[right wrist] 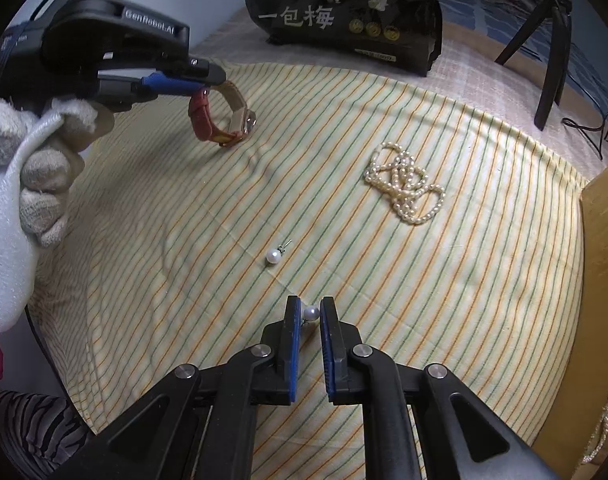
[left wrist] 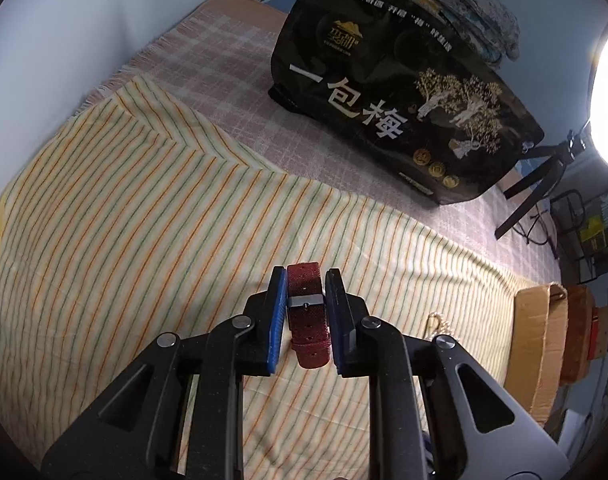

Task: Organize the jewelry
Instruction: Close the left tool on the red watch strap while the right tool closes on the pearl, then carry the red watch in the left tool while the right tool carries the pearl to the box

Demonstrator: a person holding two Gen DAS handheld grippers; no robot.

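left gripper (left wrist: 305,282): clamped on the red strap of a watch (right wrist: 224,114), pads pressed on both sides of the strap. From the right wrist cam the watch hangs off the tips, lifted just over the striped cloth (right wrist: 383,320), case end lowest.
right gripper (right wrist: 309,310): jaws nearly together w/ a pearl earring (right wrist: 311,313) between the tips; it sits right against the left pad, and whether the right pad touches it can't be told. Its post looks tucked by the left pad.
2nd earring (right wrist: 274,255): loose on the cloth, a bit ahead of the right gripper, post pointing up-right.
pearl necklace (right wrist: 407,184): bunched in a heap, further out & to the right, well apart from both grippers.
cardboard box (right wrist: 601,280): at the cloth's right edge.
hand (right wrist: 36,168): gloved, holding the left gripper.
writing: "GenRobot.AI" on the left gripper's body; black bag (left wrist: 395,92) at the back reads "一包梅" in big white chars, smaller print too tiny to read.
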